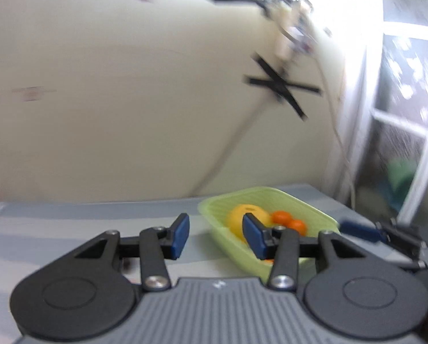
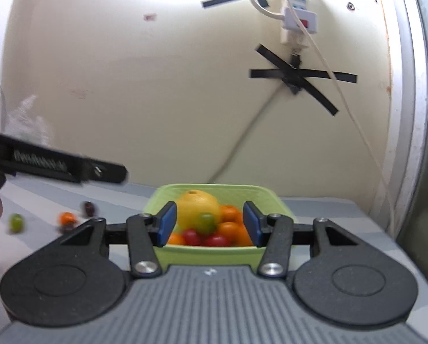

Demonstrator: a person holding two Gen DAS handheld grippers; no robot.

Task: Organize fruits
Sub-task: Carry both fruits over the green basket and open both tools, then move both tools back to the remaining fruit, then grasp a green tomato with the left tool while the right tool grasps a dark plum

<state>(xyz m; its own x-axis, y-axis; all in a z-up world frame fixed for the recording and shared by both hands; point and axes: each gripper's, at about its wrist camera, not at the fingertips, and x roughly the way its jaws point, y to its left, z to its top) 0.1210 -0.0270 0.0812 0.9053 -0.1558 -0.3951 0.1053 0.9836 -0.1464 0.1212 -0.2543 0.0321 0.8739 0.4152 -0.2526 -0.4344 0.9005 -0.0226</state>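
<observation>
Hovering right gripper (image 2: 209,223) and left gripper (image 1: 216,236), fingers spread, basket (image 2: 267,195), loose grape (image 2: 16,222) only in right view.

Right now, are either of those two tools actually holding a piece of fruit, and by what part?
Neither. The left tool and right tool are both open with nothing between their blue pads. The fruit lies in the green basket beyond them.

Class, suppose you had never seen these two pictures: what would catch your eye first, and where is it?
The green basket heaped with fruit, topped by a big yellow citrus, sits at the table's far edge beyond the open right claw. Loose fruits, such as a green grape, lie left on the table. Black tape crosses the wall above.
</observation>
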